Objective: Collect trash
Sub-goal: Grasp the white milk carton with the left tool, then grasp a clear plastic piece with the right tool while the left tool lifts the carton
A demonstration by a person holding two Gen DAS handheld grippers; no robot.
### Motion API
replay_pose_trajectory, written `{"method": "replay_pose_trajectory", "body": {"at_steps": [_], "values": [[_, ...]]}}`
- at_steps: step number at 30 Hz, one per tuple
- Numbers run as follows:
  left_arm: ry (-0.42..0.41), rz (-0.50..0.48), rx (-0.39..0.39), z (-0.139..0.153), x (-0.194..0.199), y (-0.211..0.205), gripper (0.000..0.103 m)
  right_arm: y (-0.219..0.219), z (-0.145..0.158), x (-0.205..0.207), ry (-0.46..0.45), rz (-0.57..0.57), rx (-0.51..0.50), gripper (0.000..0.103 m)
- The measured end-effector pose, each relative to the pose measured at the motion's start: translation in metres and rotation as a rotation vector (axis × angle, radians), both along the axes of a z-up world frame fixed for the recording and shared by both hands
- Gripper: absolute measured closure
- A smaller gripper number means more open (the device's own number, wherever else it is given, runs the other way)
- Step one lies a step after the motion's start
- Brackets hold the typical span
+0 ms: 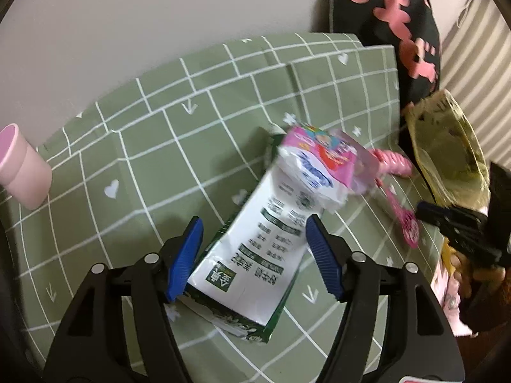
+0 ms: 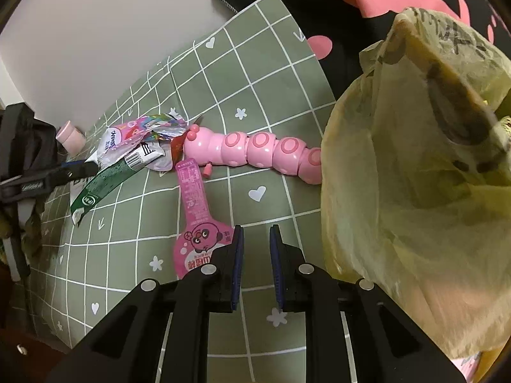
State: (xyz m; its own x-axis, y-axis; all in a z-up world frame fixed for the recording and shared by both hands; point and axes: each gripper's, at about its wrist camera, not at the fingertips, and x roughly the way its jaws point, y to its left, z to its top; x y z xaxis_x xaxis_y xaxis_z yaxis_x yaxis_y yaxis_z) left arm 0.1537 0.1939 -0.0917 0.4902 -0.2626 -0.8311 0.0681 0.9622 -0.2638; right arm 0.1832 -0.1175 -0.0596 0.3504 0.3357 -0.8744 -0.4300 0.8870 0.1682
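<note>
Two grippers in play over the green grid cloth (image 1: 143,146). Left gripper (image 1: 252,242) sat wide, blue pads straddling the white-and-green milk carton (image 1: 255,255), flattened, at frame centre; left pad looked just at the carton's edge, right pad apart from it, so no grip yet. Pink foil wrapper (image 1: 316,162) lay on the carton's far end, upper centre. Right gripper (image 2: 255,249) was narrow, a gap showing btwn the pads w/ only cloth behind it, nothing held. Yellowish plastic bag (image 2: 415,175) filled the right side of the right wrist view, just beside that gripper; can't tell what held the bag up. Pink panda-print packet (image 2: 196,223) lay at lower centre, touching or just left of the right gripper's left finger. Pink caterpillar toy (image 2: 255,150) ran across mid frame, tail end against the bag; prob not trash. Pink cup (image 1: 19,166) at left edge, black-pink cushion (image 1: 399,25) upper right.

Step in hand, my read: left grabbing the carton. To do it well: centre the carton btwn pads, squeeze across its narrow width, close firm since flat card slips. Lift slow so the loose wrapper on top doesn't slide off, or take that separately. Bag mouth should face the left gripper before release.
</note>
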Motion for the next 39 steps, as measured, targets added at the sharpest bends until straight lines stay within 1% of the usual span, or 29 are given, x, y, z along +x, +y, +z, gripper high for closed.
{"method": "replay_pose_trajectory", "body": {"at_steps": [2, 6, 9, 12, 14, 15, 17, 20, 22, 23, 24, 26, 27, 28, 30, 36, 38, 39], "values": [[0.010, -0.034, 0.032, -0.001, -0.003, -0.009, 0.038, 0.004, -0.001, 0.001, 0.001, 0.007, -0.001, 0.086], [0.029, -0.131, 0.144, -0.006, 0.000, -0.035, 0.038, 0.012, -0.005, 0.003, 0.003, 0.027, -0.007, 0.086], [0.046, -0.136, 0.182, -0.011, 0.006, -0.042, 0.038, 0.015, -0.006, 0.005, 0.003, 0.034, -0.012, 0.086], [0.060, -0.105, 0.169, -0.012, 0.014, -0.042, 0.040, 0.014, -0.005, 0.006, 0.003, 0.032, -0.014, 0.086], [0.066, -0.081, 0.135, -0.011, 0.018, -0.039, 0.049, 0.014, -0.005, 0.007, 0.003, 0.028, -0.010, 0.086], [0.068, -0.068, 0.103, -0.010, 0.018, -0.035, 0.049, 0.013, -0.004, 0.007, 0.004, 0.028, -0.004, 0.086], [0.069, -0.044, 0.074, -0.009, 0.016, -0.029, 0.050, 0.012, -0.004, 0.006, 0.008, 0.033, 0.015, 0.086], [0.072, 0.023, 0.079, -0.008, 0.005, -0.020, 0.051, 0.015, -0.002, 0.005, 0.003, 0.047, 0.045, 0.086], [0.073, 0.070, 0.066, -0.006, -0.001, -0.014, 0.051, 0.017, 0.000, 0.003, -0.001, 0.055, 0.059, 0.086], [0.073, 0.098, 0.058, -0.006, -0.004, -0.010, 0.051, 0.019, 0.001, 0.002, -0.003, 0.060, 0.057, 0.083], [0.072, 0.134, 0.048, -0.004, -0.008, -0.005, 0.051, 0.019, 0.002, 0.002, -0.007, 0.064, 0.055, 0.072], [0.068, 0.196, 0.037, -0.002, -0.014, 0.003, 0.051, 0.022, 0.005, -0.002, -0.017, 0.077, 0.068, 0.061], [0.063, 0.209, 0.029, -0.001, -0.015, 0.008, 0.051, 0.023, 0.006, -0.003, -0.018, 0.086, 0.075, 0.061], [0.058, 0.218, 0.022, 0.001, -0.017, 0.009, 0.051, 0.024, 0.006, -0.004, -0.016, 0.094, 0.074, 0.060], [0.052, 0.229, 0.018, 0.003, -0.020, 0.008, 0.051, 0.028, 0.003, -0.006, -0.012, 0.105, 0.054, 0.055], [0.050, 0.219, 0.018, 0.006, -0.023, 0.003, 0.051, 0.034, -0.012, -0.010, 0.022, 0.104, 0.011, 0.055], [0.050, 0.214, 0.013, 0.006, -0.024, 0.000, 0.051, 0.036, -0.014, -0.012, 0.015, 0.107, -0.014, 0.055], [0.050, 0.211, 0.012, 0.006, -0.025, -0.001, 0.051, 0.036, -0.014, -0.013, 0.014, 0.109, -0.020, 0.057]]}}
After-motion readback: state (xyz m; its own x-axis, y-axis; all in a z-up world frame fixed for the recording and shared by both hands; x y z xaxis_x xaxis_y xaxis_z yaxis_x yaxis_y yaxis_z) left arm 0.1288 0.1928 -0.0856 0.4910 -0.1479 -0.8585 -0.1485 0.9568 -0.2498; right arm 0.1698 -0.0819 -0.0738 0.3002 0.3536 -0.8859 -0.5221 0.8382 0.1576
